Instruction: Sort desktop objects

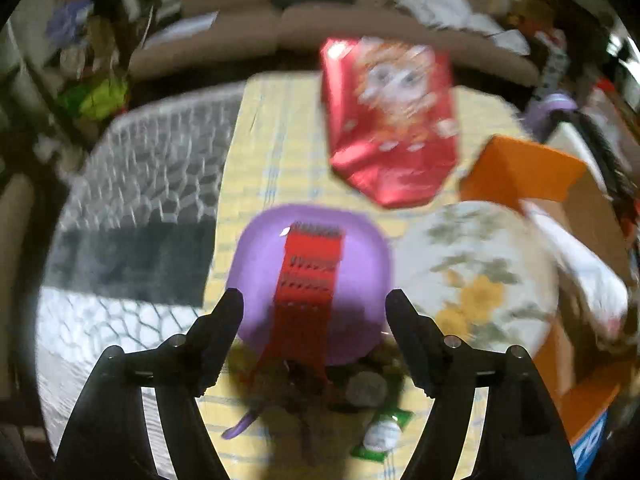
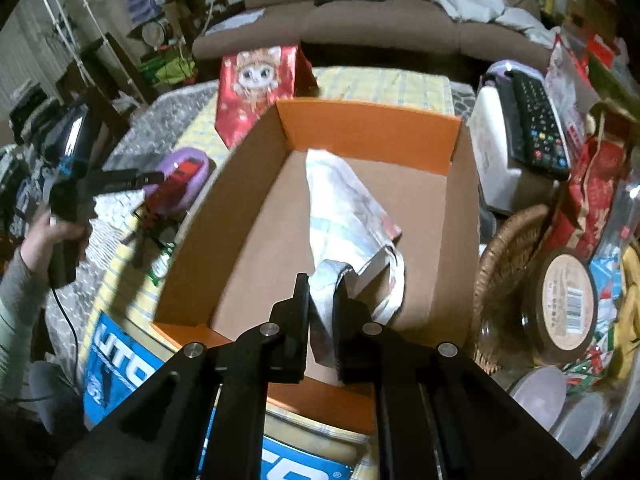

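Observation:
My left gripper stands open over a purple dish on the yellow checked cloth. A red grater leans on the dish between the fingers, and neither pad presses on it. In the right wrist view a hand holds that left gripper beside the grater. My right gripper is shut on the handle of a white printed bag, which lies inside the orange-rimmed cardboard box.
A red cartoon snack bag stands behind the dish, with a white floral plate to its right. A green packet and a purple handle lie near me. A remote and a wicker basket crowd the box's right side.

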